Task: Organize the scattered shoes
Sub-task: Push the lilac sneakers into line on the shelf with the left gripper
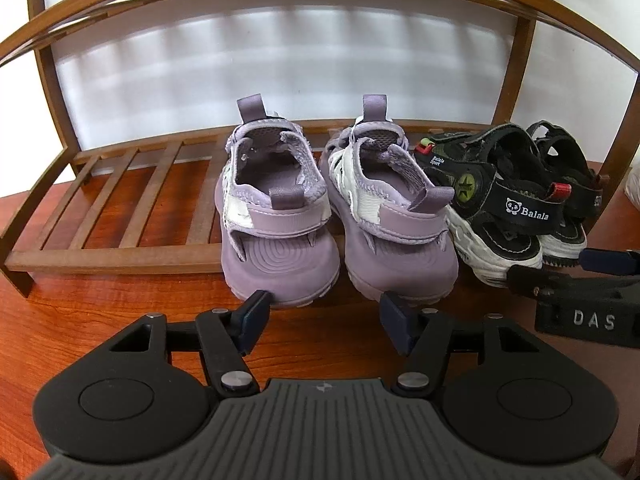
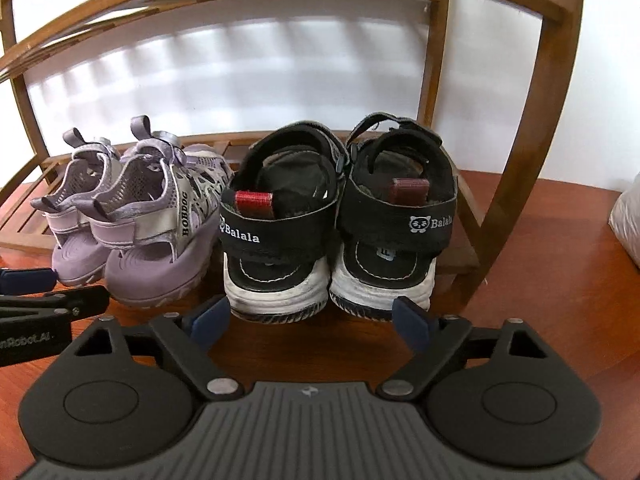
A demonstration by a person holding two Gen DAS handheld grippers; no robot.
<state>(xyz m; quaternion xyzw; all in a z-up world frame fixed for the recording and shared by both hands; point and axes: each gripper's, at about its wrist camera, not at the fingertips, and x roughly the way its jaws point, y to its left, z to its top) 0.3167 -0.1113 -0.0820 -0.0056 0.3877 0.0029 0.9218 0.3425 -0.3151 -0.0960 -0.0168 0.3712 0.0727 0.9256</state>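
Lilac shoes (image 1: pixel 340 208) with white straps and ringed heels; black sandals (image 2: pixel 340 216) with white soles, red tabs and white lettering; brown slatted rack (image 1: pixel 120 200); reddish wood-grain bench (image 1: pixel 100 320).

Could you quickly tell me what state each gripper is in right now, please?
Left gripper: open, holding nothing.
Right gripper: open, holding nothing.

We see a slatted wooden rack (image 1: pixel 120 184) on a reddish wood floor (image 1: pixel 100 312) against a white wall (image 1: pixel 280 56).
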